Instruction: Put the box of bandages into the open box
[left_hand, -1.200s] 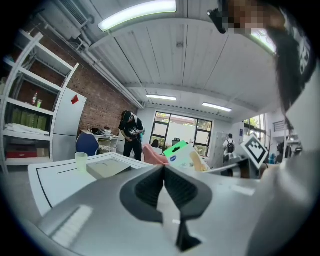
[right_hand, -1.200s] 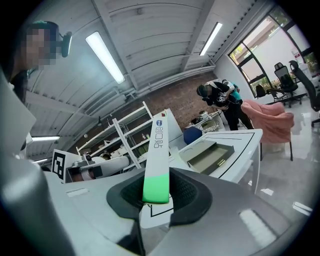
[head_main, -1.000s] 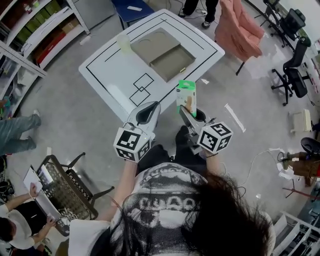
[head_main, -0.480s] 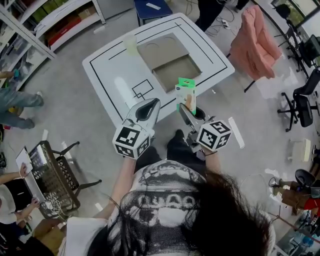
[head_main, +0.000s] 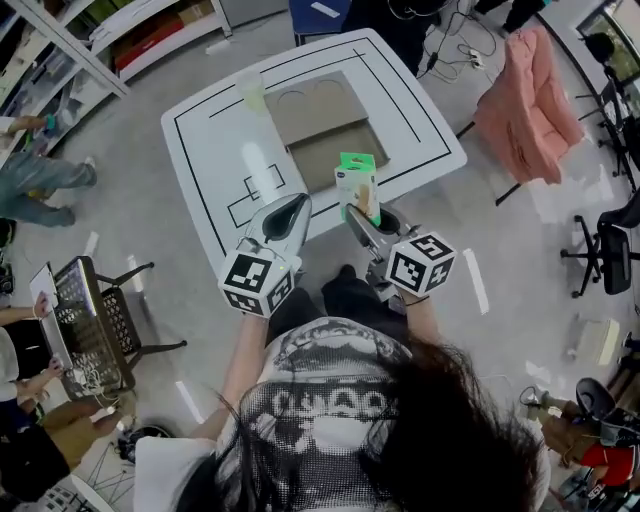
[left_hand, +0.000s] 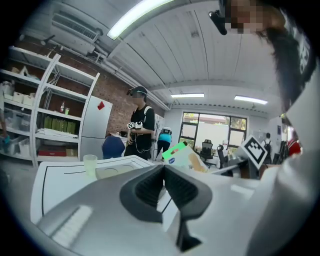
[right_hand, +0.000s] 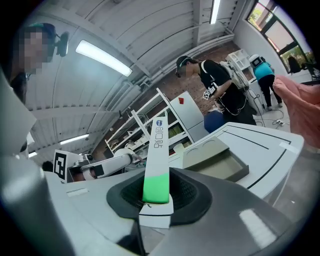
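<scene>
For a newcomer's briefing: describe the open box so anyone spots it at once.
Find the white table marked with black lines. At its middle lies the open box, flat brown cardboard, lid folded back. Unlike the pale cup beside it and the green-topped bandage box held nearby, it is a shallow tray.

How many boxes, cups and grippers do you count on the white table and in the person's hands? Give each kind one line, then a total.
Boxes: 2 (open box, box of bandages)
Cups: 1 (cup)
Grippers: 2 (left gripper, right gripper)
Total: 5
</scene>
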